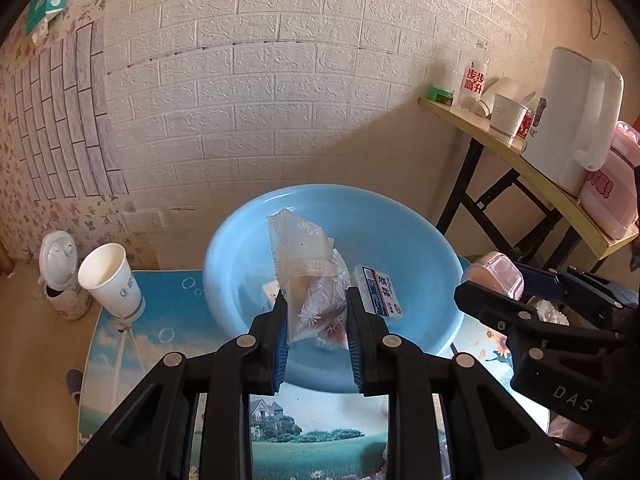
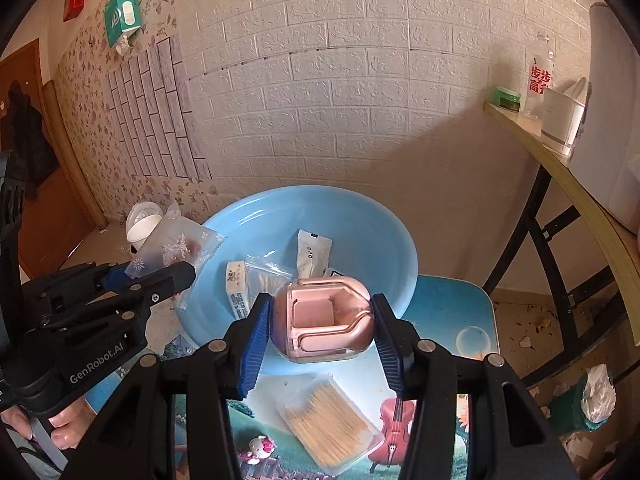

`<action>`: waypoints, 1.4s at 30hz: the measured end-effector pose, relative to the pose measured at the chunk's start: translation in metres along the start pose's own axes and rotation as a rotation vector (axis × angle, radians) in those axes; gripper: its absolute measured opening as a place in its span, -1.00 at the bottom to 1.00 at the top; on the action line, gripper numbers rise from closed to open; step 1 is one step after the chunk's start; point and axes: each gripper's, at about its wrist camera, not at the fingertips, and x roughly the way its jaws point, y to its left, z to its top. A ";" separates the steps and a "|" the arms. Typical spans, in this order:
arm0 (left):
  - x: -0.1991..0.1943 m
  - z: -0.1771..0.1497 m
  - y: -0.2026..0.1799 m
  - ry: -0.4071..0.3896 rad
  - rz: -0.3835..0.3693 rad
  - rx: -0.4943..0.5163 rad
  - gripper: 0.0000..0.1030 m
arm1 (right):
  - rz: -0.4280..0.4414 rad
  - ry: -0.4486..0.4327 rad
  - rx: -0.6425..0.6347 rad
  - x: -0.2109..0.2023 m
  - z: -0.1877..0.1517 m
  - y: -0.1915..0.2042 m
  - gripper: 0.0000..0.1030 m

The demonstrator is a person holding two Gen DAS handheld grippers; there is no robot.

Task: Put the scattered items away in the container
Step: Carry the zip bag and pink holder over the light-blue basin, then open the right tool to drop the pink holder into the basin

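Observation:
My left gripper is shut on a clear floral-print packet, which stands up between the pads over the near side of the blue basin. My right gripper is shut on a pink earbud case, held above the basin's near rim. Inside the basin lie a white box, a clear zip bag of swabs and a white sachet. In the right wrist view the left gripper with its packet hangs at the basin's left edge.
A clear box of toothpicks and a small Hello Kitty figure lie on the printed tabletop near me. A paper cup stands at the table's left edge, a white bin on the floor behind it. A side table with a kettle stands right.

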 end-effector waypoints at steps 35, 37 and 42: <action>0.019 -0.011 0.025 -0.017 0.154 0.023 0.84 | 0.046 0.098 0.047 0.062 -0.007 0.002 -0.01; 0.016 -0.012 0.028 -0.025 0.168 0.025 0.86 | 0.057 0.092 0.065 0.061 -0.007 0.000 0.05; 0.010 -0.016 0.038 -0.023 0.183 -0.004 0.94 | 0.012 0.012 0.075 0.043 -0.004 -0.004 0.57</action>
